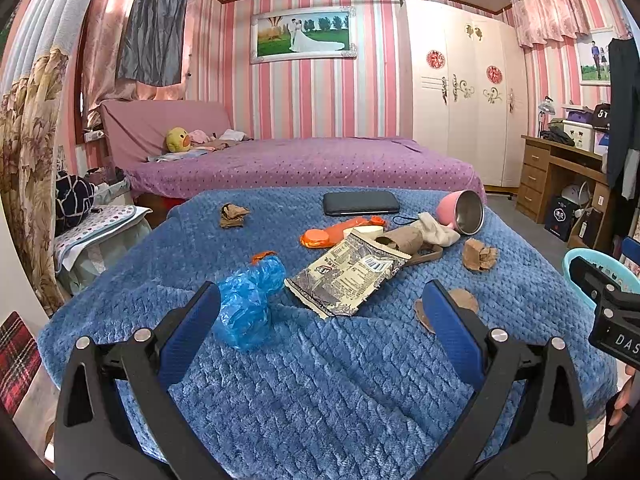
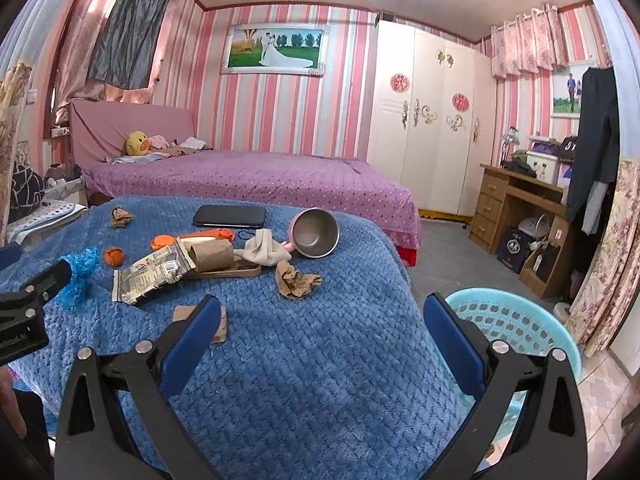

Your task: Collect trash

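Left gripper (image 1: 320, 316) spread | blue bag (image 1: 248, 304) half-hidden | cardboard scrap (image 1: 460, 304) partly covered

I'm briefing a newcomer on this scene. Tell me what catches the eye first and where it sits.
The blue blanket fills the foreground, strewn with litter: a blue bag near the left tool and a printed wrapper mid-blanket. A tipped pink cup lies at the far right beside a dark phone. A turquoise basket stands on the floor right of the blanket, by the right tool.

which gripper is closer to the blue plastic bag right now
Left. The left gripper hovers open with the blue plastic bag beside its left finger. The right gripper sits farther right, near the basket.
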Motion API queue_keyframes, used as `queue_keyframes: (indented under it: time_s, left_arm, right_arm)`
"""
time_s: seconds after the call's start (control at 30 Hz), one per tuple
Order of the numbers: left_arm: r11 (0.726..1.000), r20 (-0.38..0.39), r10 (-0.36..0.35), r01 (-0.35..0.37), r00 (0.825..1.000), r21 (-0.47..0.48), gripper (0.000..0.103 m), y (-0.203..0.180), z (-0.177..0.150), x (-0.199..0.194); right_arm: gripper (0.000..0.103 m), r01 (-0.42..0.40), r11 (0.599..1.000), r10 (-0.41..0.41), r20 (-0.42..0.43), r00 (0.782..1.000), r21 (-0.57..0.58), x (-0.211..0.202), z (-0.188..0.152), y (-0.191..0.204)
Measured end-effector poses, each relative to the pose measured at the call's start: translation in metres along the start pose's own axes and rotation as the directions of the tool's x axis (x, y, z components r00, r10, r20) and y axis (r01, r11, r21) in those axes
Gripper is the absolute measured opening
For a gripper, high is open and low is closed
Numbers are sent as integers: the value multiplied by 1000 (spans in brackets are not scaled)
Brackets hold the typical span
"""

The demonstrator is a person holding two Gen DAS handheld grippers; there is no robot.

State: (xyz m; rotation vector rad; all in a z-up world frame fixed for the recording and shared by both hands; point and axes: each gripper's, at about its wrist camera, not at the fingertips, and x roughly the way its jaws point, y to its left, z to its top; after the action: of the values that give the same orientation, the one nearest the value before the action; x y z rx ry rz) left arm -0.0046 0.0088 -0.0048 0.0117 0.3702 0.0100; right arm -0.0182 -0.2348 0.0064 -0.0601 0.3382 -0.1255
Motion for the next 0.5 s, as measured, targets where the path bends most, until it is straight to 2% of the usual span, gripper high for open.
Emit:
queue_keyframes:
  time_s: [0.33,0.5]
  left_arm:
    - [1000,-11,8,-8,1000,8,98,-1,4,7]
    - [999,-5,25,-25,1000,21,98,3,19,13]
  right_arm:
    - [99,-27,998,30,-64,998,51,20,6,-7]
    - [99,-83,994,89,-80,993,76,30,18,-7]
